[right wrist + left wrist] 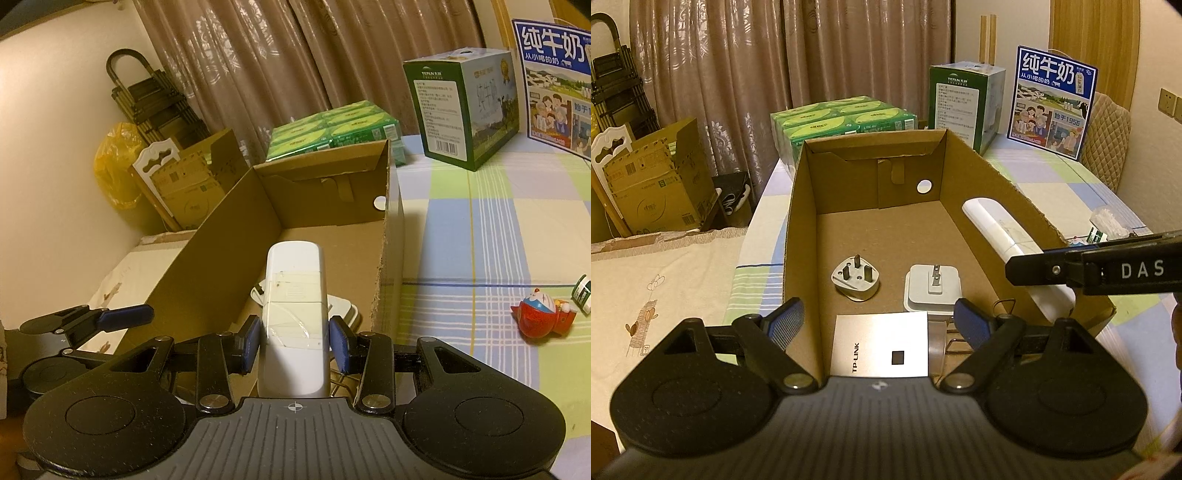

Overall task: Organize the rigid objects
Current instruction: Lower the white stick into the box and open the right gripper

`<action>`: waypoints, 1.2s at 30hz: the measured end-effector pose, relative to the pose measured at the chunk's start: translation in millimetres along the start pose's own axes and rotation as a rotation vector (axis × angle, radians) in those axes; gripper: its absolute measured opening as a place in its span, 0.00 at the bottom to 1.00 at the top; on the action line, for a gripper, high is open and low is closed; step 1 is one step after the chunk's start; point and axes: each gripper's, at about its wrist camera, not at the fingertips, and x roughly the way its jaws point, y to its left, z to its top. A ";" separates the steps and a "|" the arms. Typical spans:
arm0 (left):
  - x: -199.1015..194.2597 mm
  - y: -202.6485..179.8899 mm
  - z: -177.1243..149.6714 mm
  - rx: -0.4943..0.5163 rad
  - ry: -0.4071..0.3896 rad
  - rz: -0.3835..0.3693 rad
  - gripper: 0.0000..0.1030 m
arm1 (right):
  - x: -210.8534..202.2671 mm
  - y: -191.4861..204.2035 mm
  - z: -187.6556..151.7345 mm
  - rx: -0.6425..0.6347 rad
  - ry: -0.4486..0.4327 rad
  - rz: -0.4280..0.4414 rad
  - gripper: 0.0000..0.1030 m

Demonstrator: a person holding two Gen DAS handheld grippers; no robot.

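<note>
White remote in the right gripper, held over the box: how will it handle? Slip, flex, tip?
The white remote looks like a stiff plastic shell, so probably no flex. Its smooth, glossy sides could slip between the right gripper's pads. It is gripped near one end with much of its length sticking out over the cardboard box, so it may pivot downward if the grip loosens.

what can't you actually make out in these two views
- Wire object, left wrist view: mostly hidden behind the left gripper; what it is stays unclear.
- White remote, right wrist view: only its back shows and its near end is hidden by the right gripper.
- Small green-labelled item, right wrist view: cut off by the right edge.
- Small print on the green carton: too small to read.
</note>
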 end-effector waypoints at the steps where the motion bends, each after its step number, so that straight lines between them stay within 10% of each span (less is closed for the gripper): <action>1: 0.0 0.0 0.0 0.001 0.000 0.000 0.83 | -0.2 0.2 -0.1 -0.001 0.000 0.000 0.36; 36: -0.7 -1.4 -2.7 -0.008 -0.003 0.000 0.83 | -3.4 -0.8 2.1 -0.008 -0.030 0.012 0.36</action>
